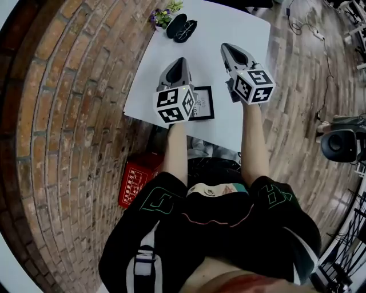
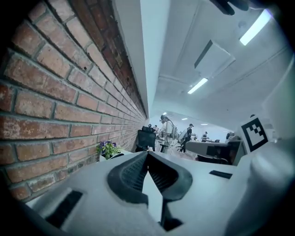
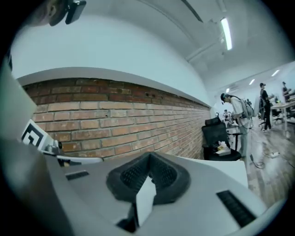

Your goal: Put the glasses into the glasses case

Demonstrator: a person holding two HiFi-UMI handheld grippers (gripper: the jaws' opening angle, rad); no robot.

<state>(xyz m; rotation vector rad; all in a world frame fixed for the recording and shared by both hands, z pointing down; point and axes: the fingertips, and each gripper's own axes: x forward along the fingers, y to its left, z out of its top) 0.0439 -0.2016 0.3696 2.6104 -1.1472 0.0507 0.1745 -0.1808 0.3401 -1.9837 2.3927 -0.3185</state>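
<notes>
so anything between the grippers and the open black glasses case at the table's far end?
Nothing visible. Only bare white table lies between the left gripper, the right gripper and the open black glasses case. The small black picture frame sits back by the near edge; the purple flowering plant stands beyond the case.

White table, plain all over, against a red-brown brick wall laced with pale mortar lines. At the far edge sits a glossy black glasses case, right beside purple flowers with green leaves. The left gripper and right gripper are light grey with dark ribbed pads, each carrying a black-and-white square-marker cube. There's a black picture frame, a red crate with pale lettering, and black clothing traced with green outlines.
</notes>
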